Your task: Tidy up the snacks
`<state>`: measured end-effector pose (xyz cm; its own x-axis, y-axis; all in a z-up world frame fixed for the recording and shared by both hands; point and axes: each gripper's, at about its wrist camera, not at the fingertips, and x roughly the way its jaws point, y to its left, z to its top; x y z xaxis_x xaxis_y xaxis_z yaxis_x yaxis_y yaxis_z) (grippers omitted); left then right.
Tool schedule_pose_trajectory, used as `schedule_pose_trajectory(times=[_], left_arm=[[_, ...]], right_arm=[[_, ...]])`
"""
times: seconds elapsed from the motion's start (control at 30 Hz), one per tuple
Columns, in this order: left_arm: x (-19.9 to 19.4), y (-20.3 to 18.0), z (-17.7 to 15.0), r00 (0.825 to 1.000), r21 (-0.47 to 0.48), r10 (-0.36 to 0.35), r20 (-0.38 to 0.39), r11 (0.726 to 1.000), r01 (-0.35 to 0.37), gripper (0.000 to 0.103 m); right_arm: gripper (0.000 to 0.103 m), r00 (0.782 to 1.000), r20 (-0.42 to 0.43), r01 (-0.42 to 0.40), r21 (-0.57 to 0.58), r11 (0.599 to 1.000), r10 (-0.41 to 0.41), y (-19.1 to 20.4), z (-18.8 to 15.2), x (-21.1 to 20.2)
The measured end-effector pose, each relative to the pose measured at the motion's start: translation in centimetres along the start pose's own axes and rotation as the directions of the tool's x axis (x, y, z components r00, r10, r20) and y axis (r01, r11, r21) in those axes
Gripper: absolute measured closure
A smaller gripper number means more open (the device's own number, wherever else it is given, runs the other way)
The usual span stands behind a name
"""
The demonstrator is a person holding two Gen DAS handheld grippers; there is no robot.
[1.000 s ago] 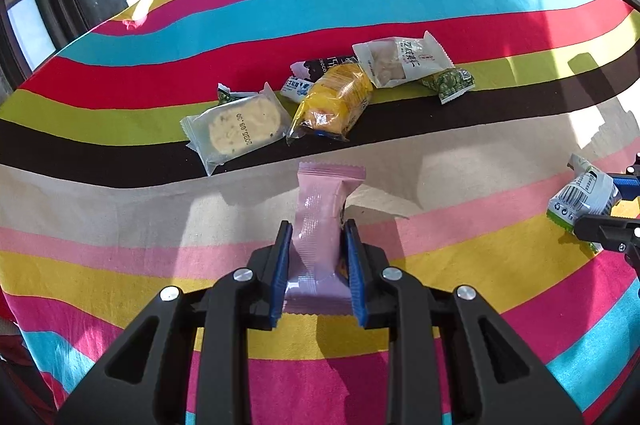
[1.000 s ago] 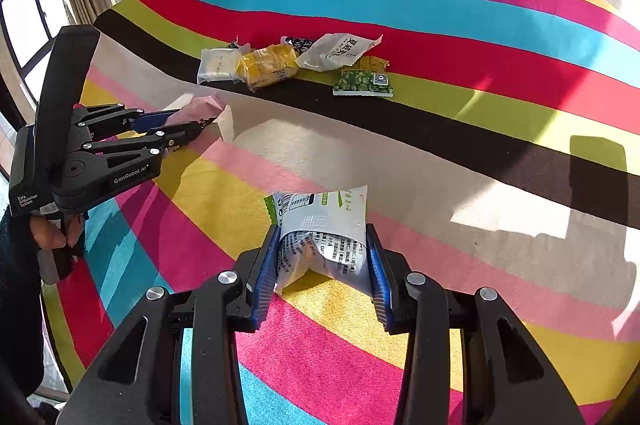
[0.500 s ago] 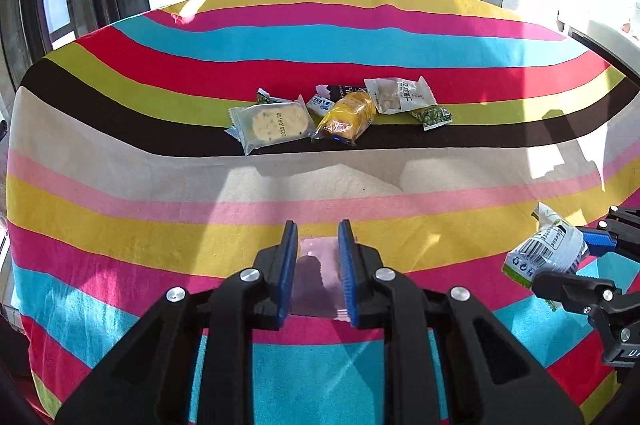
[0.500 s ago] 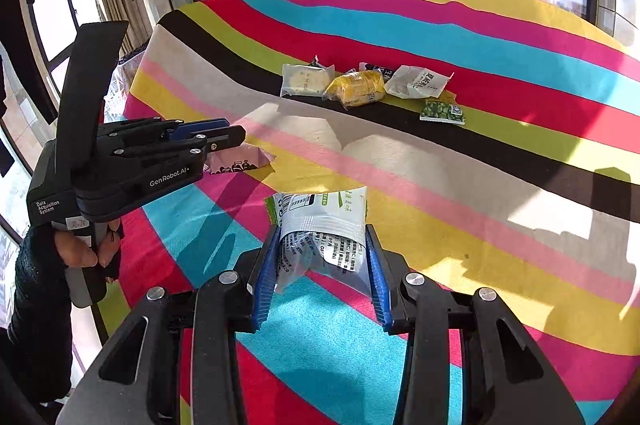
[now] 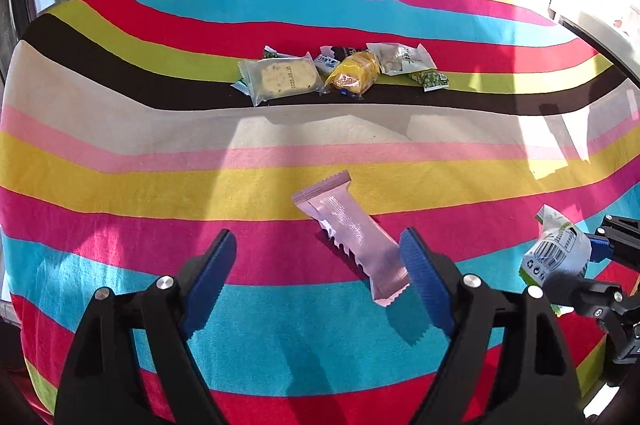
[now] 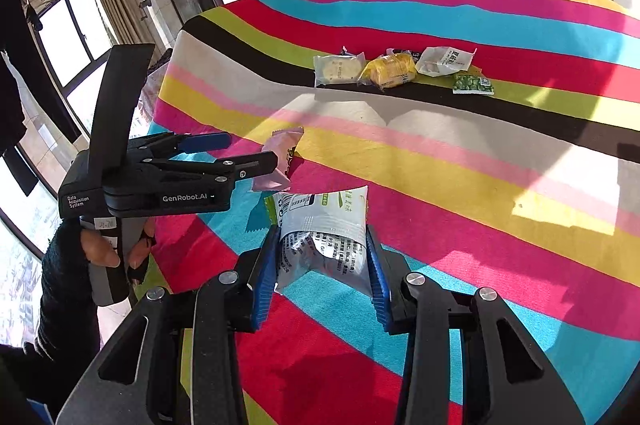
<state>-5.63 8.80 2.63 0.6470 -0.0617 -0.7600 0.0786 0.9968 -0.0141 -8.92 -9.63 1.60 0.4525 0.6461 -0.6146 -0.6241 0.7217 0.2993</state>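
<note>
Black gripper (image 6: 322,261) w/ blue pads, silver screws; black sleeve (image 6: 60,285).

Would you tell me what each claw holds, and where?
Right claw pinches the white packet by its lower sides; left claw is open, holding nothing.
</note>
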Motion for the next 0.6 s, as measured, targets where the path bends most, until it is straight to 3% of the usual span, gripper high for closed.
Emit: schedule_pose_trajectory(times=[0.07,0.13,0.17,0.23,0.27,0.33,0.5,0.6], left_arm=[[0.9,-0.7,0.5,0.999,0.005,-0.023,-0.029,1.0,0.023,0.02],[1.8,-1.4,0.7,0.999,0.005,-0.014,-0.05,1.0,0.014,0.027],[2.3,-1.6,0.7,0.997,-0.008,-0.032,-0.063,0.999,0.031,0.043],[2.3,-2.2,0.6,0.999,0.002,0.028,-0.045,1.0,-0.028,0.063],[2.2,-2.3,0.6,0.998,-0.001,0.036,-0.045,0.999,-0.036,0.08],[1.5,-1.8,0.3,0.998,-0.06,-0.058,-0.03,0.997,0.056,0.081],[-0.4,-0.6,-1.6,0.999,-0.111,-0.039,0.023,0.993,0.041,0.081],[-1.8,-0.2,-2.5,0.999,-0.1,0.009,0.044,0.995,-0.005,0.081]], right_arm=[[0.062,1.0,0.001,-0.003,0.01,1.0,0.003,0.0,-0.3,-0.1],[0.062,1.0,0.001,-0.002,0.016,1.0,0.002,0.0,-0.5,-0.3],[0.062,1.0,0.003,0.009,0.017,1.0,-0.009,0.0,-0.7,-0.5],[0.062,1.0,0.005,0.008,0.024,1.0,-0.008,-0.2,-0.9,-0.8],[0.062,1.0,0.007,0.007,0.03,1.0,-0.008,-0.3,-1.0,-1.0],[0.063,1.0,0.01,0.015,0.032,0.999,-0.015,-0.4,-1.2,-1.3],[0.063,1.0,0.024,0.008,0.041,0.999,-0.009,-0.3,-1.4,-1.9],[0.063,1.0,0.023,-0.001,0.03,1.0,0.001,0.3,-1.2,-1.7]])
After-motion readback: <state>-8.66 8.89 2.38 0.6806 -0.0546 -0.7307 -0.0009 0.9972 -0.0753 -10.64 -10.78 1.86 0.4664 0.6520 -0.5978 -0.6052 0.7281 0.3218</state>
